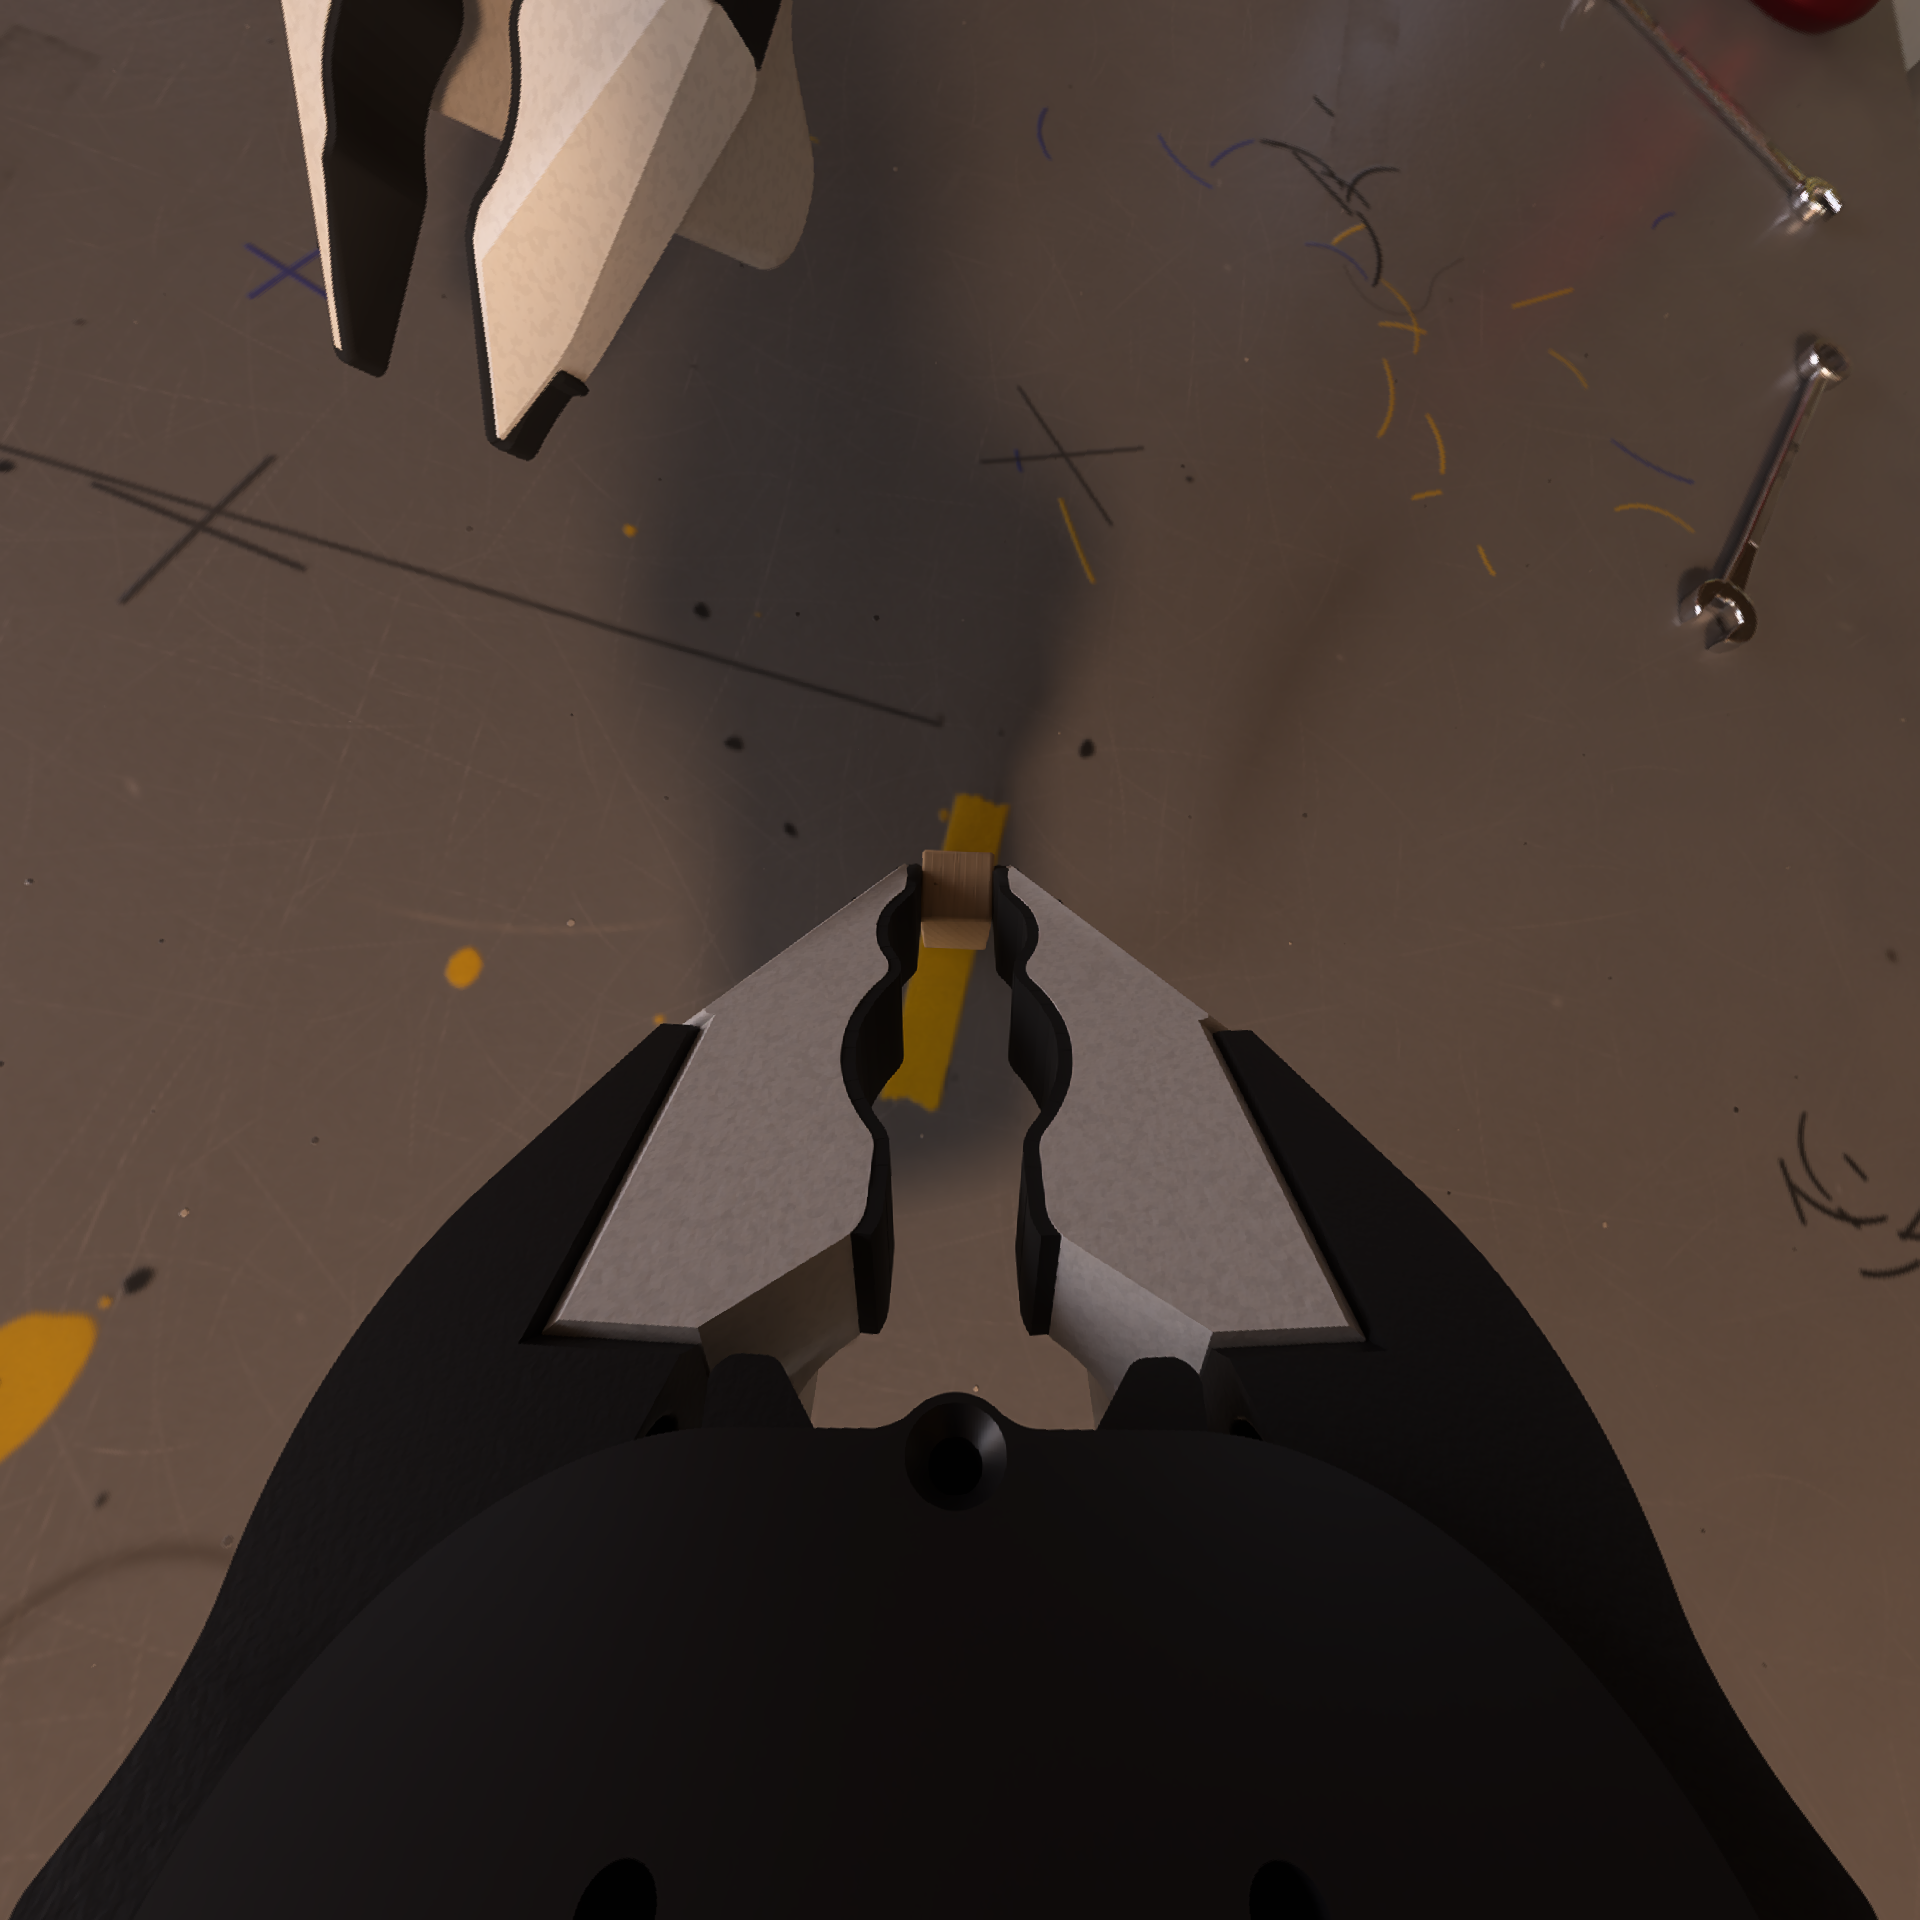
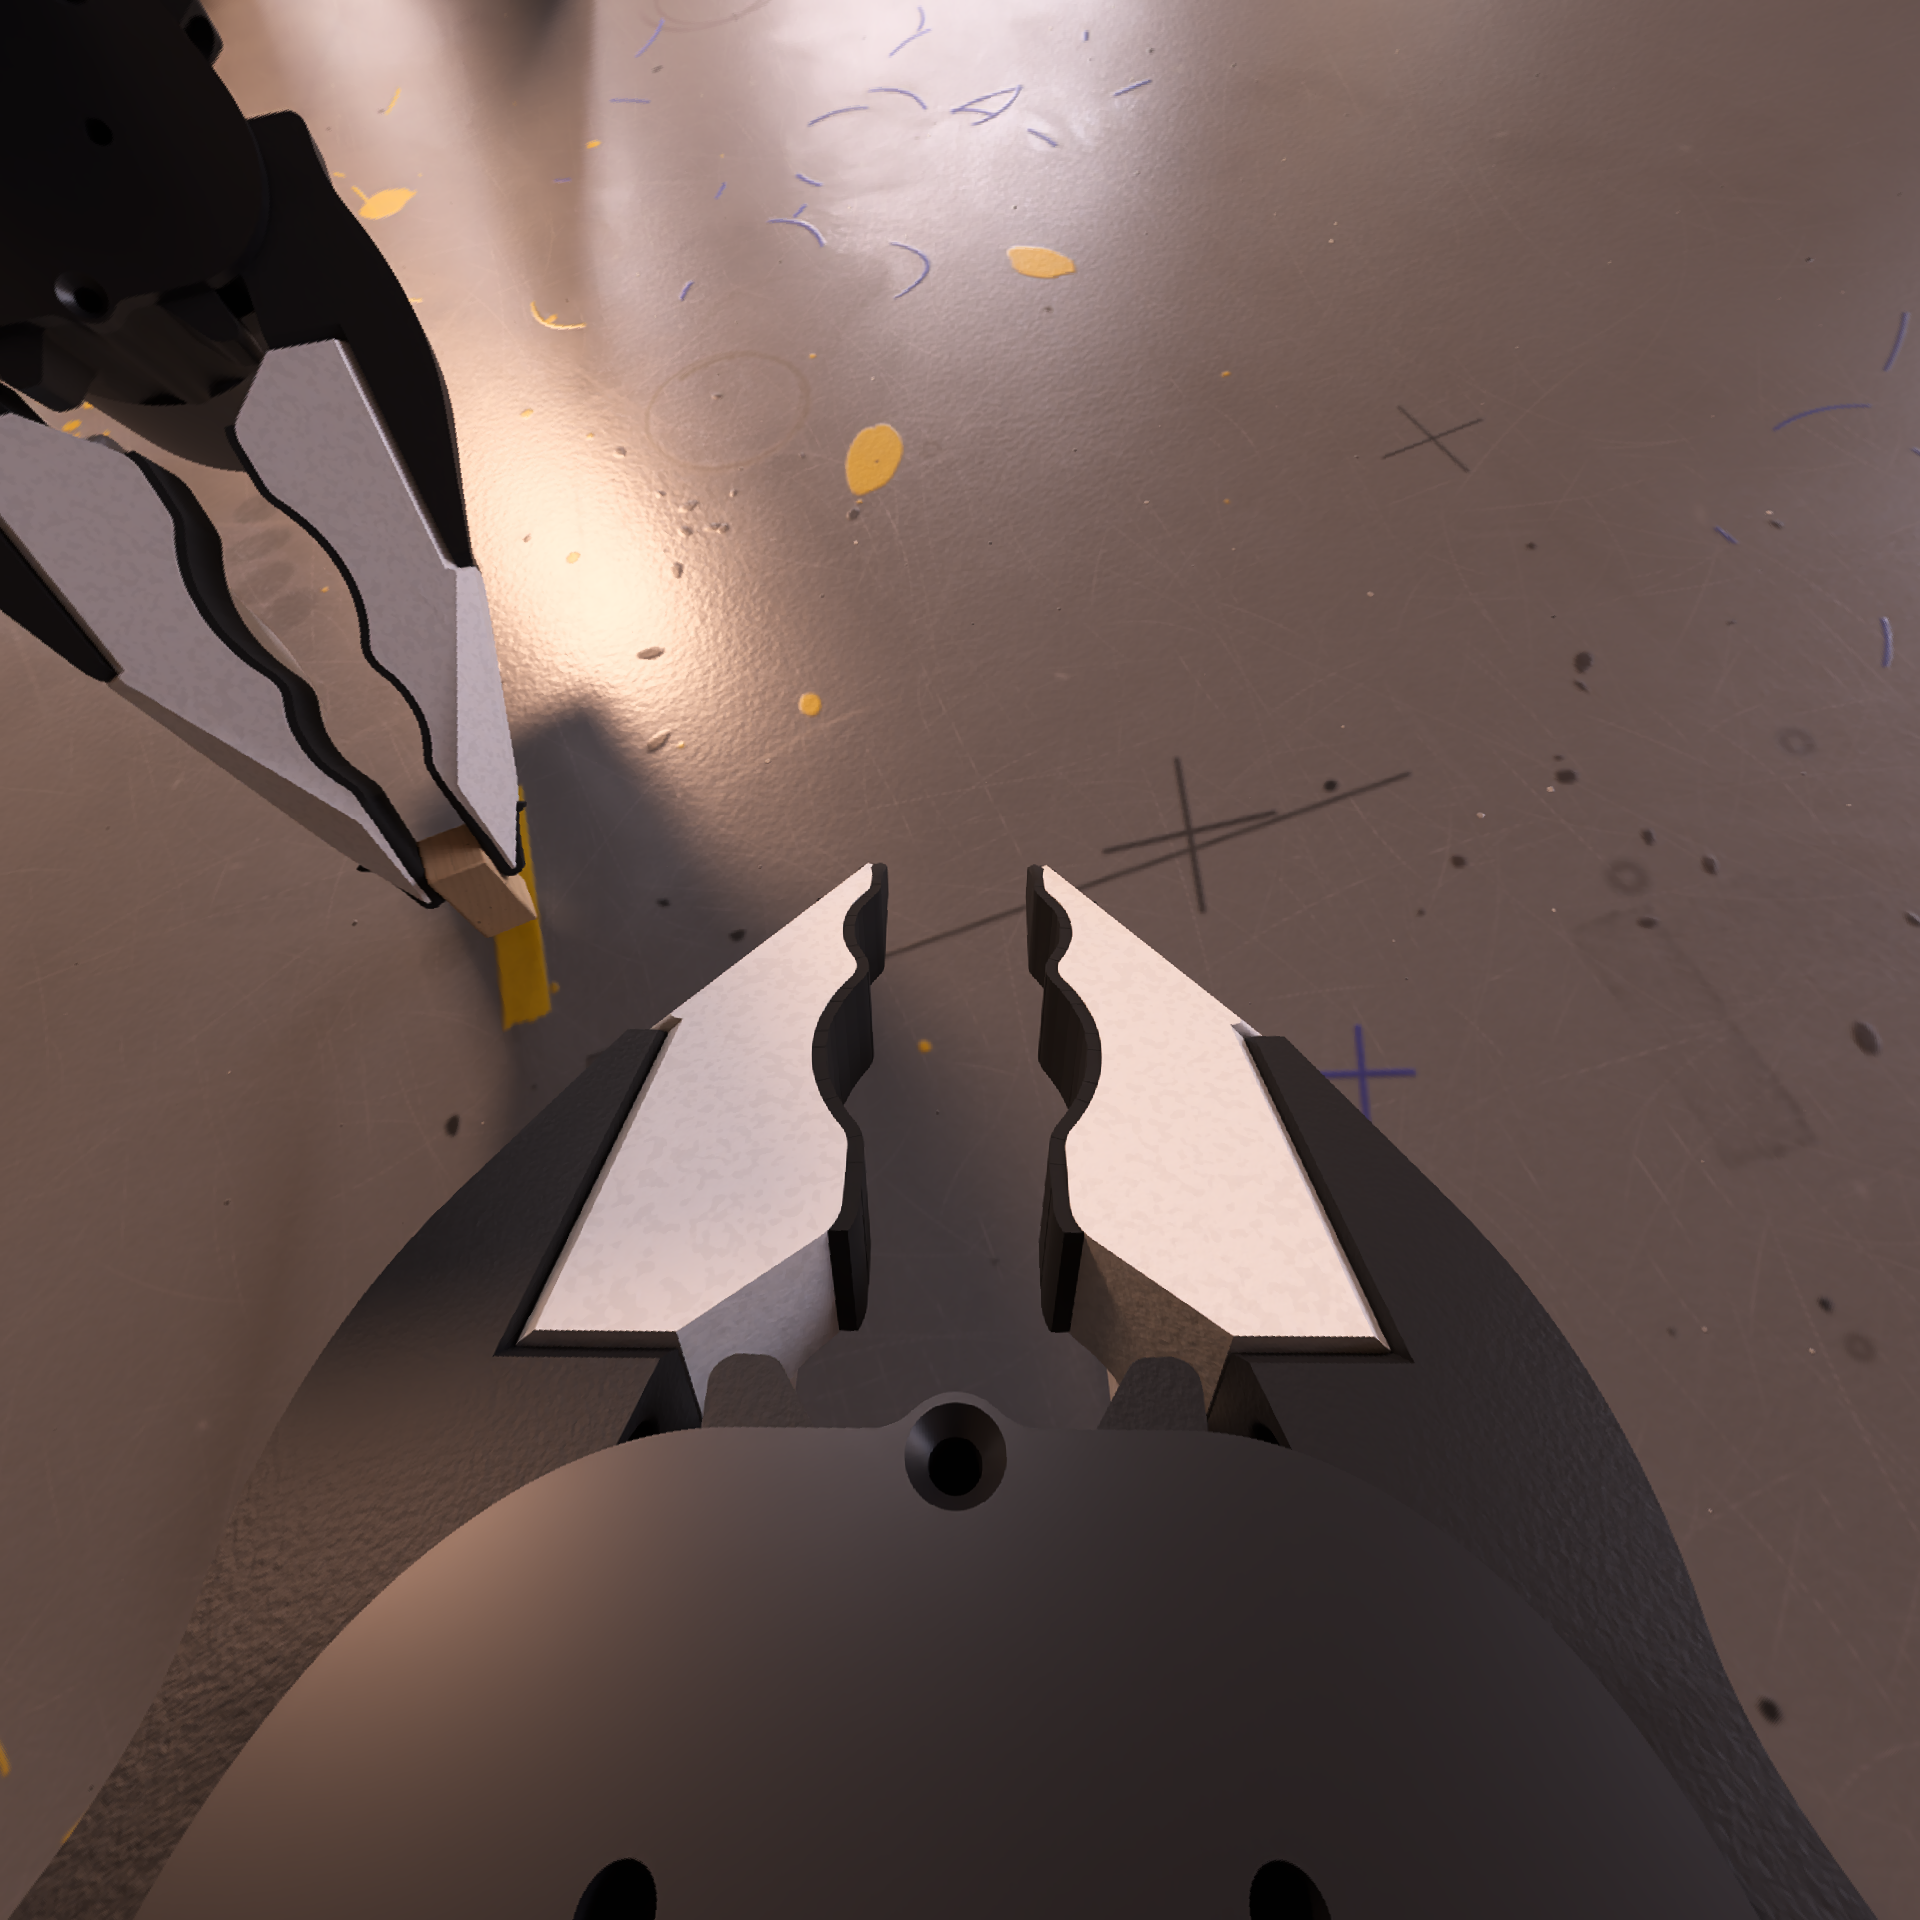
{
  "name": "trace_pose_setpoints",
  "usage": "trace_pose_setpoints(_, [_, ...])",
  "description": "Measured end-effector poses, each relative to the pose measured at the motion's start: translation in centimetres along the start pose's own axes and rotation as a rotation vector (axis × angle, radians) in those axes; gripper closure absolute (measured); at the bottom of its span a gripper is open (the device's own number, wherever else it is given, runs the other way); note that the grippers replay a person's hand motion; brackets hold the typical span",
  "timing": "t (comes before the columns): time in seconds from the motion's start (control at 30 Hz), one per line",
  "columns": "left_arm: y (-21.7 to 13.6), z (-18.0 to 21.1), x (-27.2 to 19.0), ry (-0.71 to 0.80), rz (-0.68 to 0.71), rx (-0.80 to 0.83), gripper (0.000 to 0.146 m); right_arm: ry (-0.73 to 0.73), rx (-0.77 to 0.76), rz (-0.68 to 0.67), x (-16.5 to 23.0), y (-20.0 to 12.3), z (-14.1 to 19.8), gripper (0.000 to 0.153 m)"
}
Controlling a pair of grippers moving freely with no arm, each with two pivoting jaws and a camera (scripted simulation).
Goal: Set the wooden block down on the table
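My left gripper (image 1: pixel 956 883) is shut on a small pale wooden block (image 1: pixel 954 902), pinched between its fingertips just above the brown table (image 1: pixel 520 831). The right wrist view shows the same gripper (image 2: pixel 473 873) at the left holding the block (image 2: pixel 483 883), whose lower corner is at or very near the table over a yellow strip (image 2: pixel 523 977). I cannot tell whether it touches. My right gripper (image 2: pixel 956 883) is open and empty above the table. It also shows at the top left of the left wrist view (image 1: pixel 457 405).
The yellow strip (image 1: pixel 940 997) lies under the left gripper. Two metal wrenches (image 1: pixel 1766 499) (image 1: pixel 1725 114) lie at the far right of the left wrist view, with a red object (image 1: pixel 1813 10) at the top edge. The table bears paint spots and pen marks.
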State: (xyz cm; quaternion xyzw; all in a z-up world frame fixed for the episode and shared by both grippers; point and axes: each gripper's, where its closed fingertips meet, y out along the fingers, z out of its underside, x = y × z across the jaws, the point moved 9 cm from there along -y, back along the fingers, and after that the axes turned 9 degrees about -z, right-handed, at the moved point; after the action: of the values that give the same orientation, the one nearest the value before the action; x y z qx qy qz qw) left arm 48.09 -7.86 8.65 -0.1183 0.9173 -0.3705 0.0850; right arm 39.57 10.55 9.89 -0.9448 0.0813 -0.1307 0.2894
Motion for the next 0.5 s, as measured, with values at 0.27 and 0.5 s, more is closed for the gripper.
trace_pose_setpoints(0.27, [-0.2,-0.4,-1.1,0.201,-0.149,0.122,0.133,-0.005,-0.001,-0.002,0.1,-0.1,-0.1,0.126])
trace_pose_setpoints(0.5, [-0.4,-0.3,-1.4,0.243,-0.155,0.155,0.133,-0.001,0.006,-0.001,0.0,0.0,0.0,0.126])
